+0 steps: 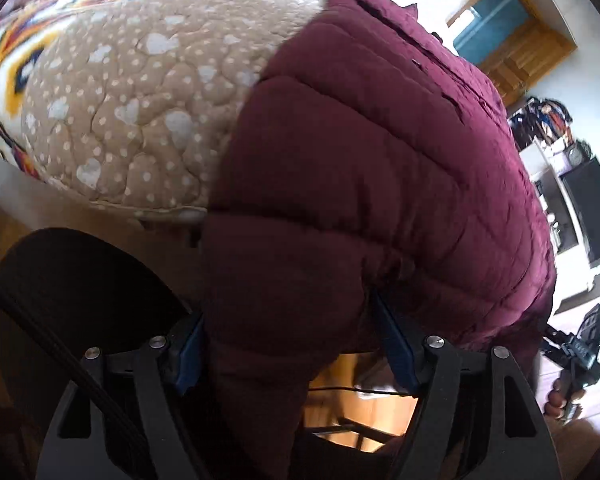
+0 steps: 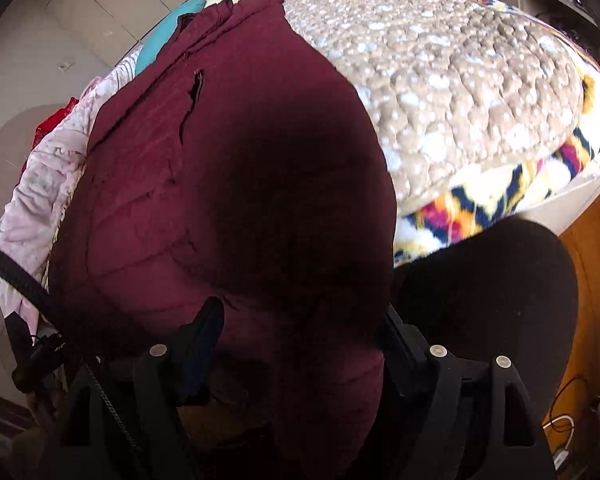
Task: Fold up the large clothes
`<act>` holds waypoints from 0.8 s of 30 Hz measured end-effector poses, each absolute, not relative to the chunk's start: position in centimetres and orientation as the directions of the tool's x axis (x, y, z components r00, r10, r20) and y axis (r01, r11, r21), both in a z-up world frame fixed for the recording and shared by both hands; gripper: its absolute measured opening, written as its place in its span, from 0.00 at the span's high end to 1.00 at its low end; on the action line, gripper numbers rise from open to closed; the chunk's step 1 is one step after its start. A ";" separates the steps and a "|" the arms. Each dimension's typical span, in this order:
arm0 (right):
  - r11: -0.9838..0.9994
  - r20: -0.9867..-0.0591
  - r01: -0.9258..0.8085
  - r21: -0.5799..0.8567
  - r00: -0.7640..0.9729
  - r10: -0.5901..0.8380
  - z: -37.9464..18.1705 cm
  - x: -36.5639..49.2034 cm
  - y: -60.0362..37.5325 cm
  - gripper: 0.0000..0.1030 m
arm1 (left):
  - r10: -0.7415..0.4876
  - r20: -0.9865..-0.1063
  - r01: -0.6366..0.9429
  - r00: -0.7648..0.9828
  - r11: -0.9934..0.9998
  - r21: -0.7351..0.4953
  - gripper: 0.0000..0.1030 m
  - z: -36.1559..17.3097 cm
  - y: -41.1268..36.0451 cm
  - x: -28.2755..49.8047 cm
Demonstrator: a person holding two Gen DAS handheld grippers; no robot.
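Right now a maroon puffer jacket [image 1: 380,168] lies spread over the near end of a bed, on top of a tan quilt [image 1: 132,92] dotted with white hearts and spots; its lower edge hangs over the side of the bed toward both cameras. Under the quilt a bright patterned blanket [image 2: 480,204] shows at the edge.

At the left gripper [image 1: 288,340] a fold of the jacket's hem sits between the two blue-padded fingers [image 1: 396,348], which stand fairly wide. The padding bulges right up against both pads (a loose hold, from what shows), so I cannot tell whether they press on it.

At the right gripper [image 2: 300,344] things look much the same: another part of the hem fills the gap between its dark fingers [image 2: 204,344], also set wide, and shadow hides whether they pinch the cloth.
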State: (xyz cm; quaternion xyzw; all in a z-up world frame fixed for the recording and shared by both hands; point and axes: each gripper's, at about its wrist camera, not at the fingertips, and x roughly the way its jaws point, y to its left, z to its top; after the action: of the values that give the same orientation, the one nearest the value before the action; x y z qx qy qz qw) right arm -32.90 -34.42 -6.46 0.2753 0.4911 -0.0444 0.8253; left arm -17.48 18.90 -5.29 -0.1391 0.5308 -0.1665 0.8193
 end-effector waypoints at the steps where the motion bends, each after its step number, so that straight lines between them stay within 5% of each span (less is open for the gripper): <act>1: 0.850 -0.842 0.344 0.400 0.504 0.192 -6.8 -33.1 -34.2 0.22 | -0.418 -0.825 0.127 0.381 0.907 -0.401 0.29 -5.1 18.8 -17.6; 10: 0.861 -0.855 0.354 0.366 0.493 0.160 -4.0 -36.0 -34.6 0.22 | -0.387 -0.799 0.135 0.460 0.920 -0.368 0.30 0.1 20.0 -21.1; 15: 0.843 -0.716 0.217 0.493 0.651 0.252 5.2 -36.8 -34.8 0.22 | -0.420 -0.707 0.278 0.568 0.907 -0.315 0.30 9.0 18.9 -22.6; 20: 0.852 -0.547 -0.008 0.524 0.764 0.343 15.6 -32.6 -32.4 0.22 | -0.364 -0.593 0.393 0.718 0.915 -0.086 0.29 18.4 15.5 -22.0; 24: 0.842 -0.446 -0.136 0.522 0.798 0.405 22.0 -26.8 -30.9 0.22 | -0.384 -0.532 0.426 0.754 0.903 -0.049 0.25 21.9 12.6 -17.7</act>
State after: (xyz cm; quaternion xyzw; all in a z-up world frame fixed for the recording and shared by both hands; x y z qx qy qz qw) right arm -26.78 -30.85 21.95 0.2395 0.2813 0.1474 0.9175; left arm -17.66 12.59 21.85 0.0377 0.2757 -0.2165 0.9358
